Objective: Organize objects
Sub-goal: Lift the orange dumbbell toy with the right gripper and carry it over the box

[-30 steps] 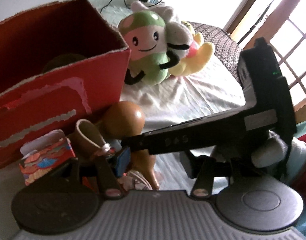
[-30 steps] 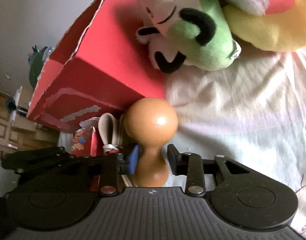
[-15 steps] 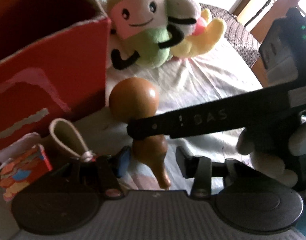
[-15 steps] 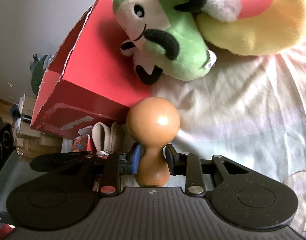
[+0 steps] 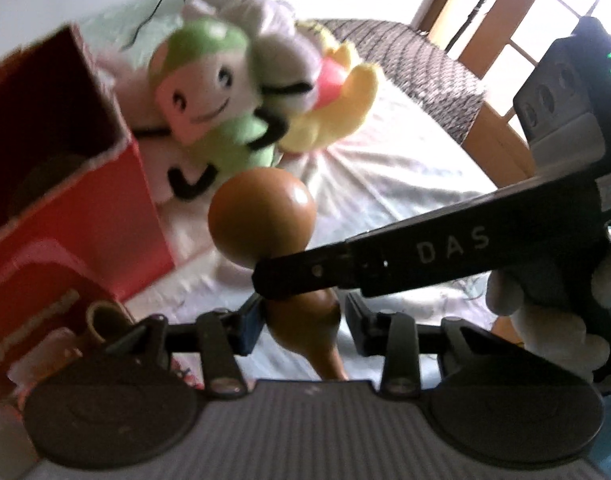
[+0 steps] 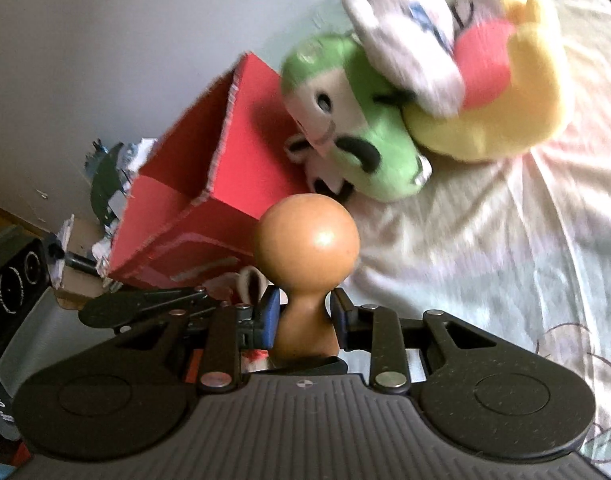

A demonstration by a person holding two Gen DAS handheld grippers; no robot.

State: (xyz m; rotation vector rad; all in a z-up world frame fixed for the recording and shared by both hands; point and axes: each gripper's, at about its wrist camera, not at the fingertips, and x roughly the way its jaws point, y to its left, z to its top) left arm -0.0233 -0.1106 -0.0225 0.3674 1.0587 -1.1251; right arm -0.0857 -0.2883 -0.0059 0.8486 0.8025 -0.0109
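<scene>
Brown glossy gourd (image 6: 306, 264) — round bulb, narrow neck.

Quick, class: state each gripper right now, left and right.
Left gripper: closing around the wooden gourd's lower end.
Right gripper: shut on its neck.

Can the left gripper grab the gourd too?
Probably yes. The gourd is already between the closing left gripper, only its lower bulb free, since the right gripper clamps the neck.

White letters "DAS" on the right gripper (image 5: 305, 280) black finger
</scene>
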